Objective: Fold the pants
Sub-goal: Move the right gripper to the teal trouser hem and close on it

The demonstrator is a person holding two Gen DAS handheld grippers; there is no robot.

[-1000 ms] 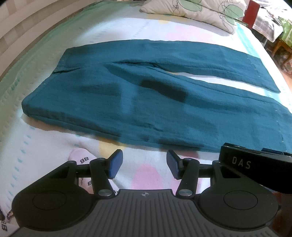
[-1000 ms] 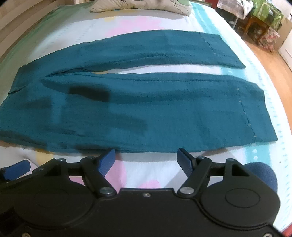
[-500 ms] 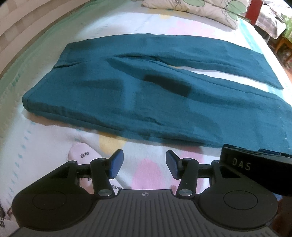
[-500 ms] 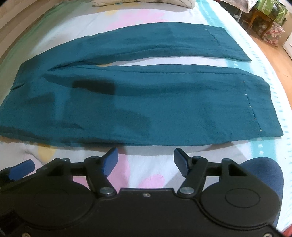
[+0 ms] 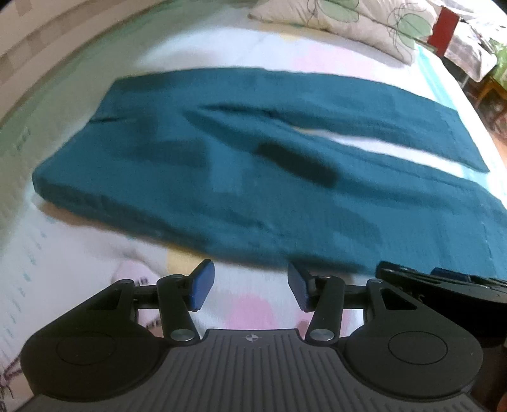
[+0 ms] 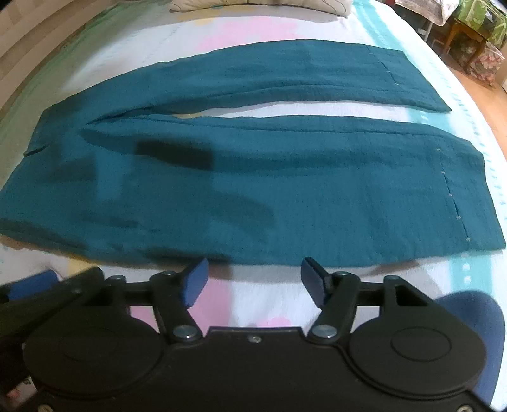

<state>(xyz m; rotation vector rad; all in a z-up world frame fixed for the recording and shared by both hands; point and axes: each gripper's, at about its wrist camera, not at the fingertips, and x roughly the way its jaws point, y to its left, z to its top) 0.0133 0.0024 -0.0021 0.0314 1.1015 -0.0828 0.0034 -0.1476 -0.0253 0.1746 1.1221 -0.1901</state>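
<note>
Teal pants (image 6: 253,190) lie flat on the bed sheet (image 6: 253,301), waistband to the left, both legs spread apart toward the right with a strip of sheet showing between them. Left gripper (image 5: 248,290) hovers with jaws apart and empty, just short of the near hem edge by the seat; right gripper (image 6: 253,285) likewise spread and empty, just short of the near leg's lower edge. Nothing folded yet. Recommended: pinch the near leg's edge at both points together, lift evenly, carry it over the far leg (image 6: 285,73), matching seams. Uneven lift risks a skewed fold. A pillow (image 5: 342,22) lies beyond
</note>
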